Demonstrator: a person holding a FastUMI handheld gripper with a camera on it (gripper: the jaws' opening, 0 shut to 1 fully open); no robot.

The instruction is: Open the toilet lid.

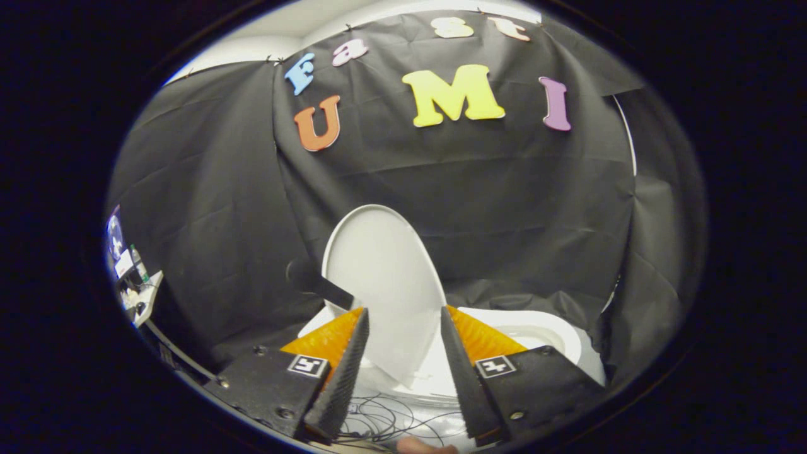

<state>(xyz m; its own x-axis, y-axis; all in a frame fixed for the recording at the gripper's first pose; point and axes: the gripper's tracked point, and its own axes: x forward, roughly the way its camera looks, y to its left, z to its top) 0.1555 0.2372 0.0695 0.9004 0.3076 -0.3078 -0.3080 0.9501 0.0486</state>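
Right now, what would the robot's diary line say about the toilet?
stage: lid raised | toilet lid: upright, between the fingers | gripper: open, not pressing lid | toilet bowl: uncovered, beyond the fingers

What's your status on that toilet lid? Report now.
Gripper open, fingers either side of the toilet lid, not clamped. Lid raised, standing well above the bowl rim. Nothing blocking.

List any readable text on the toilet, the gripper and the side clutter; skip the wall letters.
Square markers on the gripper's finger blocks: coded patterns, not words or numbers.
Toilet lid, standing raised, and toilet rim: no text visible.
Clutter at the booth's side: too small and blurred to read.
Gripper: open, with the lid between and just beyond its fingers; no other writing on it.
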